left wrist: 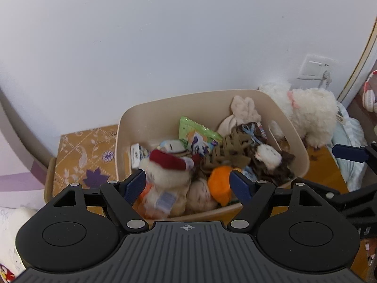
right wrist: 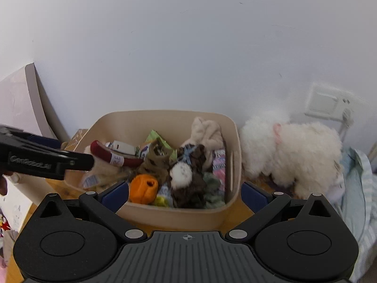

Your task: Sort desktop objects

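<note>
A beige bin (left wrist: 292, 127) (right wrist: 165, 115) stands against the wall, heaped with soft toys. Among them are a white plush with a red scarf (left wrist: 165, 176), an orange plush (left wrist: 220, 181) (right wrist: 143, 187), a brown and white plush (left wrist: 268, 160) (right wrist: 188, 179) and a green packet (left wrist: 195, 132). My left gripper (left wrist: 187, 185) hovers over the bin's near edge, jaws wide open, nothing between them. My right gripper (right wrist: 185, 194) hangs beside it, also wide open and empty, its jaws spanning the bin's near right corner.
A fluffy white toy dog (left wrist: 313, 113) (right wrist: 289, 151) stands right of the bin. A flower-patterned orange cloth (left wrist: 84, 158) lies to its left. A wall socket (left wrist: 315, 68) sits behind the dog, and pale blue fabric (right wrist: 358, 188) is bunched at the far right.
</note>
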The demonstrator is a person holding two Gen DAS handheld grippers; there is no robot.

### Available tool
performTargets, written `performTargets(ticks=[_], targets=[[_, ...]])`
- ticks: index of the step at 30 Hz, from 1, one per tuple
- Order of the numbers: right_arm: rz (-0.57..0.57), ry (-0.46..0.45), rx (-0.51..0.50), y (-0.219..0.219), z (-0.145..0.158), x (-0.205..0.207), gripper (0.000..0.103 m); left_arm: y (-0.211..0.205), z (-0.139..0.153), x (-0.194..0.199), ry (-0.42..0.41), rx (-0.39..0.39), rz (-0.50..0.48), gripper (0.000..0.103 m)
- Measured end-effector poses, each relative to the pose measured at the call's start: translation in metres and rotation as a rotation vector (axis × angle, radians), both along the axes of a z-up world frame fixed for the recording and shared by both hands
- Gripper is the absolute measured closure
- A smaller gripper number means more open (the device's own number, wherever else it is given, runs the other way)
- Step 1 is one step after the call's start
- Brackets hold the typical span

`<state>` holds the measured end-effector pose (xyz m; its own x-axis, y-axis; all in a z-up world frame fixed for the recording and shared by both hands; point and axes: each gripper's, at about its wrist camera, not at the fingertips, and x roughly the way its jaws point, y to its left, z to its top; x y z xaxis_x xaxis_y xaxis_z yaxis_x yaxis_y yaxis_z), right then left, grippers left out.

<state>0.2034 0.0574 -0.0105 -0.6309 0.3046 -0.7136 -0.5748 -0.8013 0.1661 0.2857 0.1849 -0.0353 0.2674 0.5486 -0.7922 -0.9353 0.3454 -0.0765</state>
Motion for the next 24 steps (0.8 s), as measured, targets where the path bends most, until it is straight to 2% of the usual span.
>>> performTargets(ticks=[4,8,14,18,24], targets=[[-0.012,-0.003,-0.024,-0.011,0.011,0.017,0.0,-0.028,0.008,-0.014,-0.029,0.007,0.03,0.024],[-0.014,0.007,-0.018,-0.035,0.023,0.038,0.0,-0.061,0.018,-0.023,0.022,0.061,0.086,0.024],[-0.002,0.036,-0.045,-0.068,0.039,0.072,0.0,-0.108,0.035,-0.039,0.023,0.067,0.124,0.024],[0.024,0.043,-0.037,-0.093,0.053,0.095,0.0,-0.137,0.042,-0.05,-0.001,0.059,0.121,0.024],[0.026,0.041,-0.008,-0.124,0.07,0.123,0.0,-0.183,0.053,-0.051,0.017,0.076,0.078,0.024]])
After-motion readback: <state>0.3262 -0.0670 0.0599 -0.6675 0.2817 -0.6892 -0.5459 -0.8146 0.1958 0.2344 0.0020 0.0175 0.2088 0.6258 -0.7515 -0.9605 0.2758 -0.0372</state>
